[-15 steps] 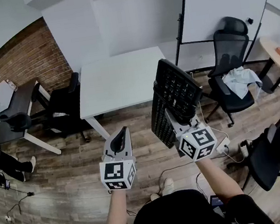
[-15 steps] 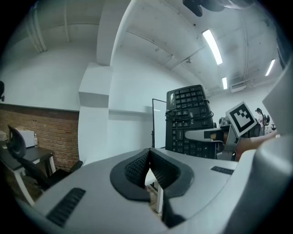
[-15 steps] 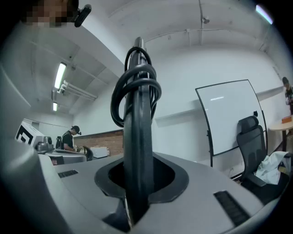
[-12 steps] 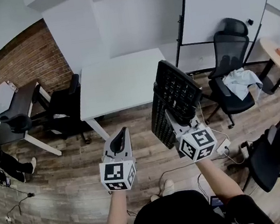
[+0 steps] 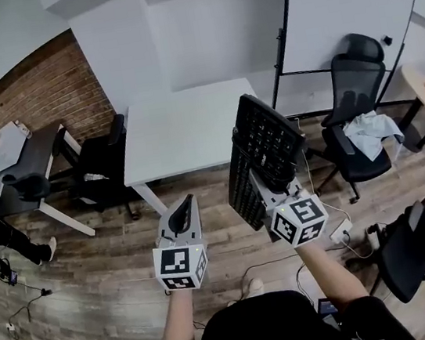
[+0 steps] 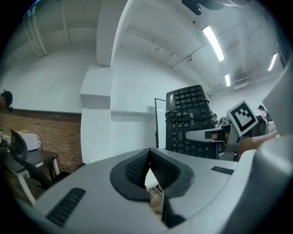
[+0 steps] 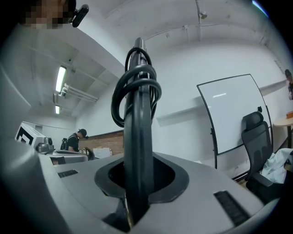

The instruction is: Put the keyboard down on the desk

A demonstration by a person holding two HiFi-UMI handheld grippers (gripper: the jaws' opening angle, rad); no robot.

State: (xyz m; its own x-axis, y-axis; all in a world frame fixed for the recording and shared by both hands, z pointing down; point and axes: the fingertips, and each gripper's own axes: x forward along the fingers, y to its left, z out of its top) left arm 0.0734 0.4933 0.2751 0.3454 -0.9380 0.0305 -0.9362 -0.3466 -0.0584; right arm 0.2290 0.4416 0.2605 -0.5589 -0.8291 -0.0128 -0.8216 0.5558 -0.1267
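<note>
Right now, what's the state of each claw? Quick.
Left claw: closed, empty.
Right claw: closed on the keyboard, held on edge, not yet on the desk.

Brick wall (image 5: 34, 89), wood floor (image 5: 98, 301), whiteboard (image 5: 348, 18), office chairs (image 5: 353, 77).

I held the keyboard (image 5: 266, 145) on edge in my right claw (image 5: 260, 180), just right of my left claw (image 5: 184, 207), with the table (image 5: 179, 130) ahead of both, a whiteboard (image 5: 348, 18) behind it and a chair (image 5: 353, 93) further right.
</note>
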